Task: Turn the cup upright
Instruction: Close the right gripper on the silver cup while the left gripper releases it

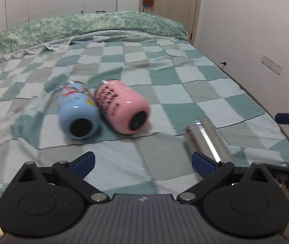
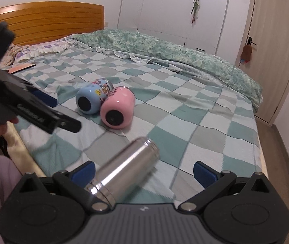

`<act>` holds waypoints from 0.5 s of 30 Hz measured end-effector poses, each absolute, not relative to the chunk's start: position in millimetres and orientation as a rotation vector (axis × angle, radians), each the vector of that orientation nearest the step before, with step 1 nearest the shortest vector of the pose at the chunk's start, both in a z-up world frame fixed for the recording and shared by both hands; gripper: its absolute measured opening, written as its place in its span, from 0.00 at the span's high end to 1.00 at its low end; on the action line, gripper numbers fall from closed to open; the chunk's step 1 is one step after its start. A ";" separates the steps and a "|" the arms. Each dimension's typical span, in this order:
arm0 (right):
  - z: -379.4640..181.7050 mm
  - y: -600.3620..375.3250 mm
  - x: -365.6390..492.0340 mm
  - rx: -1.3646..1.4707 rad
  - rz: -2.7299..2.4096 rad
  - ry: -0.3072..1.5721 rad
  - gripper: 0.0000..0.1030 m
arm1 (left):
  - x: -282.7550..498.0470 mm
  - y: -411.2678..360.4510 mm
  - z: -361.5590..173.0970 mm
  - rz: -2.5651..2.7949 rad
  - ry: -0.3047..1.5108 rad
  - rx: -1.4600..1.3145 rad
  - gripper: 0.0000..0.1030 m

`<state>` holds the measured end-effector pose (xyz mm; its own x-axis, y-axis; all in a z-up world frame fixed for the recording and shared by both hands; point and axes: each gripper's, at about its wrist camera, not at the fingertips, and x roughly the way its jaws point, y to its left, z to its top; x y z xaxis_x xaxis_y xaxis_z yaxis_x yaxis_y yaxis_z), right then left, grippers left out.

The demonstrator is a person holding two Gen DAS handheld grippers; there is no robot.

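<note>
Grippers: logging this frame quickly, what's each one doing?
Left gripper: open, holding nothing.
Right gripper: open, steel cup between its fingers, ungripped.

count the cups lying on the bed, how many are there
3, all on their sides on the checked bedspread: a blue cup touching a pink cup mid-bed, and a steel cup apart, near the bed's edge. None looks hidden.

I note three cups on their sides on the bed (image 2: pixel 215 126). The blue cup (image 2: pixel 92 97) and pink cup (image 2: pixel 117 109) lie touching mid-bed, dark bases facing me. The steel cup (image 2: pixel 124 169) lies apart near the bed's near edge, open mouth pointing away.
</note>
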<state>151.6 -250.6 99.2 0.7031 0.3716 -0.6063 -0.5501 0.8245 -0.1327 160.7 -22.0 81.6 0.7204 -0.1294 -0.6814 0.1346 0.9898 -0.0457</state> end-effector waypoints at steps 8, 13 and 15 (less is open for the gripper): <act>86.1 -203.7 183.2 -0.254 0.467 0.680 0.00 | 163.9 22.3 71.6 -0.138 0.757 0.076 0.00; 69.8 -184.1 205.3 -0.225 0.400 0.766 0.00 | 174.6 44.0 56.6 -0.150 0.767 0.053 0.00; 62.5 -180.5 214.7 -0.220 0.366 0.799 0.00 | 178.1 50.2 49.7 -0.155 0.772 0.044 0.00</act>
<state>214.7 -180.5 62.5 0.6392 0.2359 -0.7320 -0.4001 0.9149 -0.0545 178.1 50.2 49.7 0.7059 -0.1237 -0.6975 0.1557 0.9876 -0.0176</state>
